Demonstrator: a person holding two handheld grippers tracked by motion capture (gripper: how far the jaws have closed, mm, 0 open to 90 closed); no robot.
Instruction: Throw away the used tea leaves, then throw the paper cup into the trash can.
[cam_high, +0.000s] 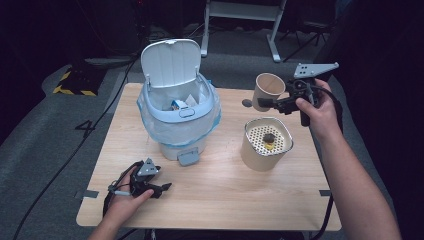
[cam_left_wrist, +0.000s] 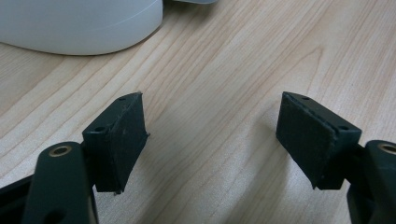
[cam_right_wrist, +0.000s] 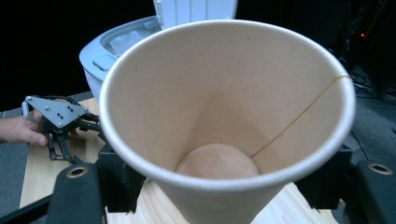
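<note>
My right gripper (cam_high: 262, 103) is shut on a beige paper cup (cam_high: 268, 88) and holds it in the air above the table's back right part. In the right gripper view the cup (cam_right_wrist: 224, 116) opens towards the camera and is empty, with my right gripper (cam_right_wrist: 224, 189) clamping its lower wall from both sides. At the table's front left my left gripper (cam_high: 162, 187) rests in a hand, open. Between its fingers (cam_left_wrist: 123, 140) lies bare wood. Beyond the cup, my left gripper (cam_right_wrist: 58, 135) lies on the table.
A white pedal bin (cam_high: 177, 95) with a plastic liner stands at the middle left, lid up, with scraps inside. A beige pot (cam_high: 266, 145) with a perforated insert and a dark lump sits at the right. The wooden table (cam_high: 220, 195) ends near the left hand.
</note>
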